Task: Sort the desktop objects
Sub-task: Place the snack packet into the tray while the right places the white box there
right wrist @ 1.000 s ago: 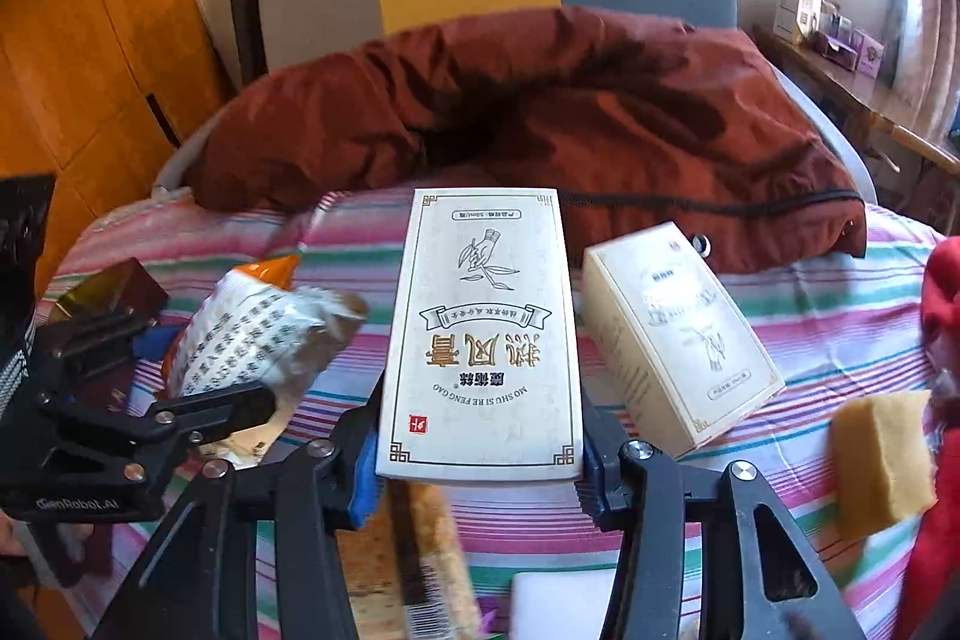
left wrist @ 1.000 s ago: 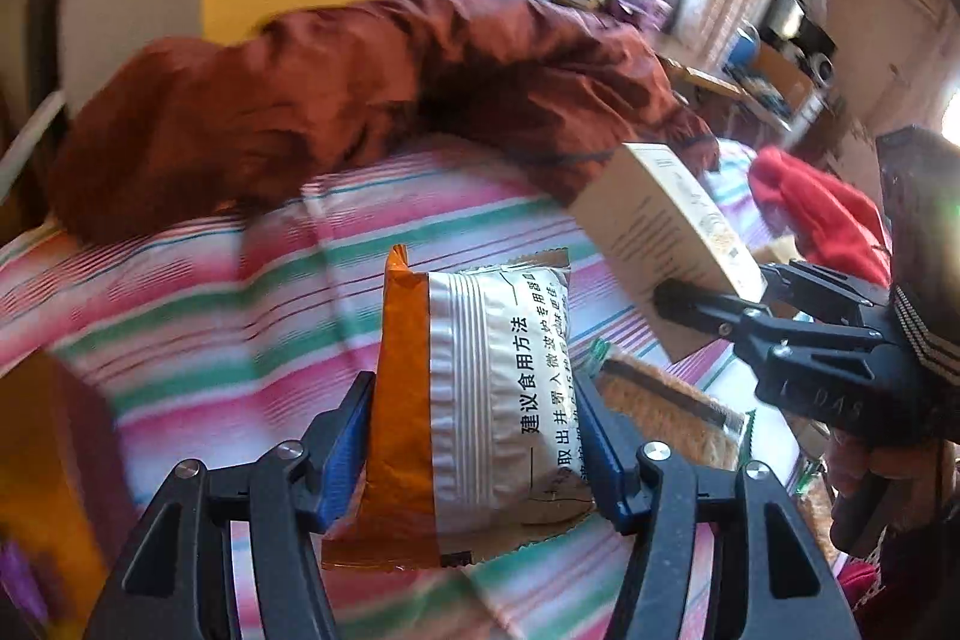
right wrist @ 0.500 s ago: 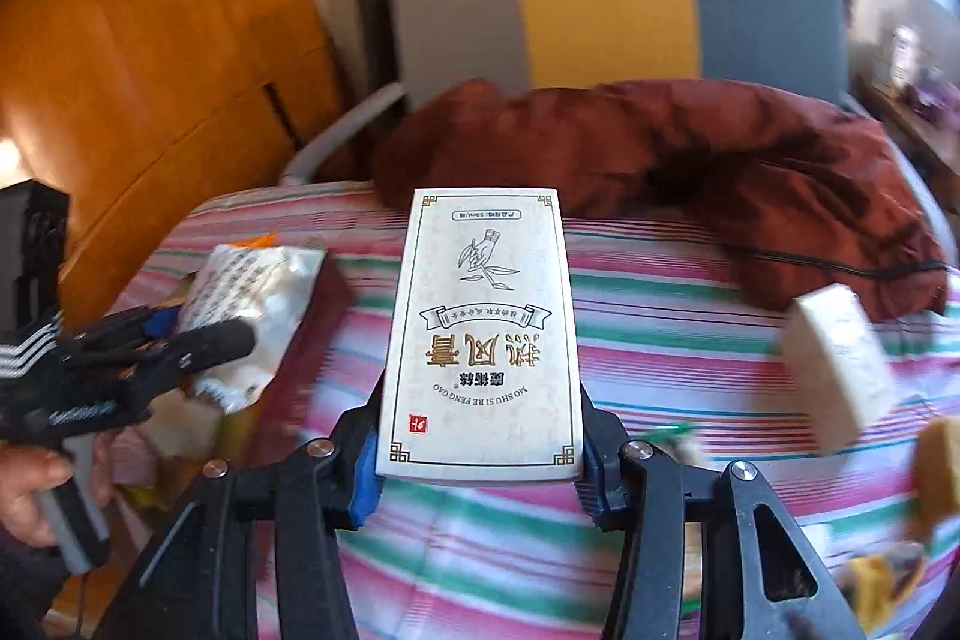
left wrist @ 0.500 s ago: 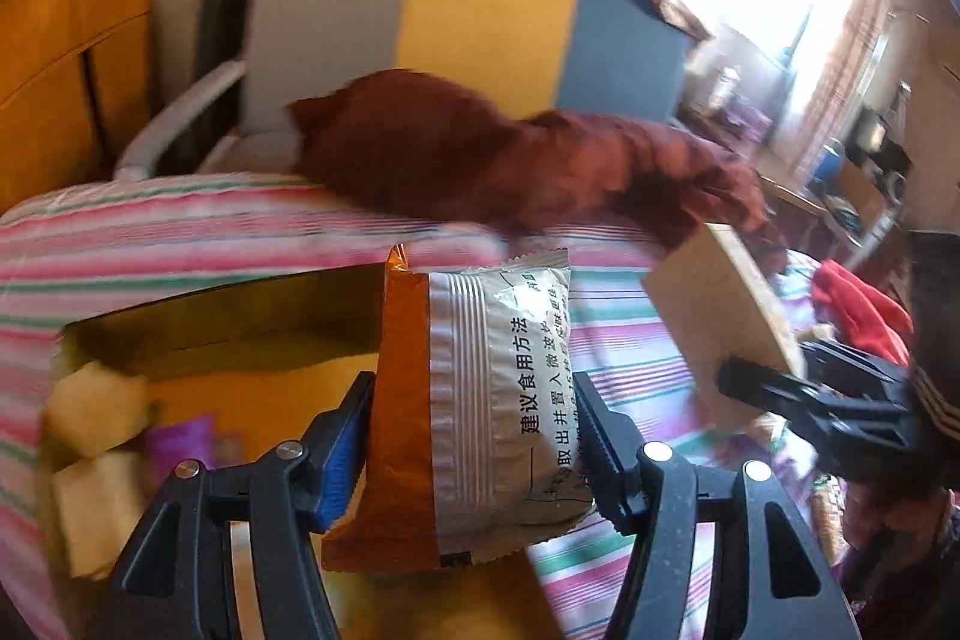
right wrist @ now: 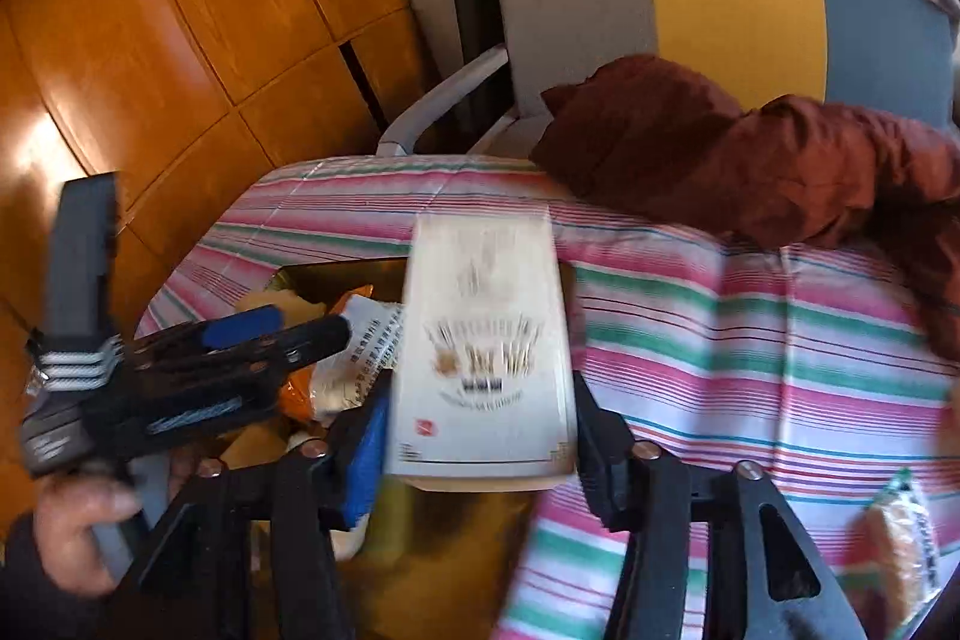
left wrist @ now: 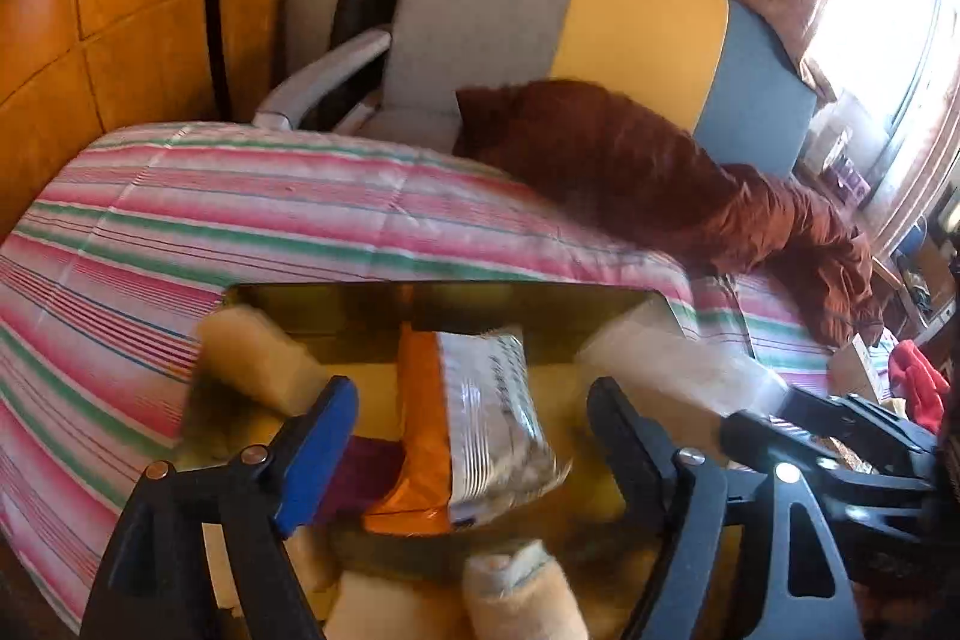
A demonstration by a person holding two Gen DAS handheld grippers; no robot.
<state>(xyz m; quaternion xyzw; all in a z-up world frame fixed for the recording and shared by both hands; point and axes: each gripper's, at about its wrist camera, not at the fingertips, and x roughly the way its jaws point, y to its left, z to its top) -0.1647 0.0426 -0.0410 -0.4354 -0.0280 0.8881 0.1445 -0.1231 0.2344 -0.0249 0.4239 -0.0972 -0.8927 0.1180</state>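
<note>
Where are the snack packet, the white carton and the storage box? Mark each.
snack packet [left wrist: 489,418]: left wrist view, silver face.
white carton [right wrist: 489,346]: right wrist view, printed front.
storage box [left wrist: 540,307]: left wrist view, far inner wall.

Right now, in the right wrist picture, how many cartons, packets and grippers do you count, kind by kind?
White carton: 1
Packets: 2
Grippers: 2, left gripper and right gripper, jaws of both opening, a packet between the left's, the carton between the right's
Total: 5
</note>
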